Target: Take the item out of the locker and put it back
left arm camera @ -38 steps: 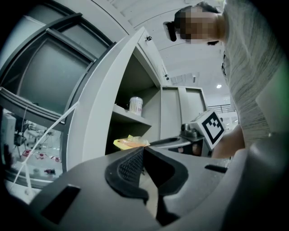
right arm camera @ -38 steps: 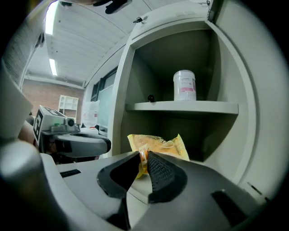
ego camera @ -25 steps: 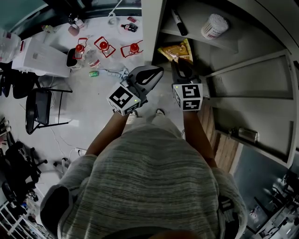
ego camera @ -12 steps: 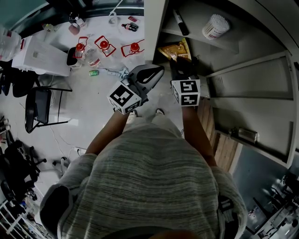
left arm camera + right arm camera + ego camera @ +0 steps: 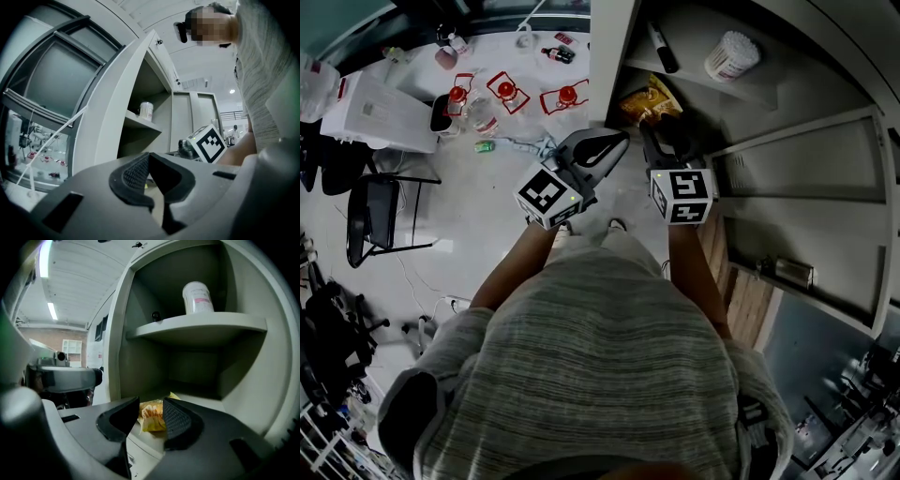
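Observation:
A yellow snack packet (image 5: 643, 100) lies on the floor of the locker's lower compartment (image 5: 220, 404). My right gripper (image 5: 660, 139) reaches into that compartment. Its jaws are opening, and the packet (image 5: 151, 422) shows in the gap between the fingertips, resting on the locker floor with no pad pressing on it. My left gripper (image 5: 609, 148) hangs just outside the locker, to the left of the door edge. In the left gripper view it (image 5: 149, 174) is shut with nothing in it.
On the upper shelf (image 5: 197, 325) stands a white jar (image 5: 197, 297), with a black marker (image 5: 661, 45) beside the jar (image 5: 729, 52). The locker's side wall (image 5: 607, 56) is close on the left. Red-capped bottles (image 5: 508, 92), a white box (image 5: 380, 114) and a chair (image 5: 382, 220) stand on the floor to the left.
The right jaws have parted and let go of the yellow packet, which now lies on the locker floor. The right gripper has drawn back a little. The left gripper has stayed put.

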Motion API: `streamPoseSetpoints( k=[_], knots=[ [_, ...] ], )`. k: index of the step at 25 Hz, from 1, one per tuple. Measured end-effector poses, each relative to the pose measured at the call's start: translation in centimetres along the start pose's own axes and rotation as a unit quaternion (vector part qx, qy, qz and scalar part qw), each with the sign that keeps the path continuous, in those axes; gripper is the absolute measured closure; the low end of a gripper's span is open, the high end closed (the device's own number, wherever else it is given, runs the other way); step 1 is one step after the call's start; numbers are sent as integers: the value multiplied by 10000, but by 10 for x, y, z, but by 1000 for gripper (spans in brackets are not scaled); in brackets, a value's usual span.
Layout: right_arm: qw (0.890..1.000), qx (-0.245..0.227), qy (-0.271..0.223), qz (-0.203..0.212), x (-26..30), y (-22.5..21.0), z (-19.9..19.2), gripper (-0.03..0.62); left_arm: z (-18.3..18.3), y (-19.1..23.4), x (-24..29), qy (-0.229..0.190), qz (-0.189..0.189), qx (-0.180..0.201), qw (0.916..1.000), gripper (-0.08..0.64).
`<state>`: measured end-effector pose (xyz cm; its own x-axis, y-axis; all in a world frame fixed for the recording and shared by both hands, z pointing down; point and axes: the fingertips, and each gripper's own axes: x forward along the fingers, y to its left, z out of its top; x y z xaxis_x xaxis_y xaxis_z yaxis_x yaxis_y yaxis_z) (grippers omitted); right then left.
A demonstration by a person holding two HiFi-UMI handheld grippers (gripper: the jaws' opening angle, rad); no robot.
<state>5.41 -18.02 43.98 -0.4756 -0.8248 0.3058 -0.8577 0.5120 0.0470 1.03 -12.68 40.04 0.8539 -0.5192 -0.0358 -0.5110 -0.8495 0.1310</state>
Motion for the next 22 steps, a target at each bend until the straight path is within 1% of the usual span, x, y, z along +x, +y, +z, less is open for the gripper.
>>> streamPoseSetpoints(
  k=[3, 7, 11, 15, 19, 22],
  knots=[
    [9997, 112, -206, 12, -12, 0, 17, 443, 6, -1, 2, -68, -36, -34, 10000, 554],
    [9986, 137, -518, -8, -26, 0, 44, 443, 15, -3, 6, -99, -70, -23, 9999, 554],
    [9958, 13, -909, -73, -39, -3, 78, 443, 26, -5, 9, -151, -125, -9, 9998, 554],
    [9924, -92, -1224, -41, -45, -2, 108, 443, 33, -8, 10, -215, -188, 22, 9996, 554],
    [9901, -157, -1390, -68, -43, -3, 126, 443, 38, -10, 12, -238, -265, 6, 9994, 554],
    [9899, -281, -1387, -112, -40, -3, 135, 443, 41, -11, 13, -241, -315, 21, 9992, 554]
  ],
)
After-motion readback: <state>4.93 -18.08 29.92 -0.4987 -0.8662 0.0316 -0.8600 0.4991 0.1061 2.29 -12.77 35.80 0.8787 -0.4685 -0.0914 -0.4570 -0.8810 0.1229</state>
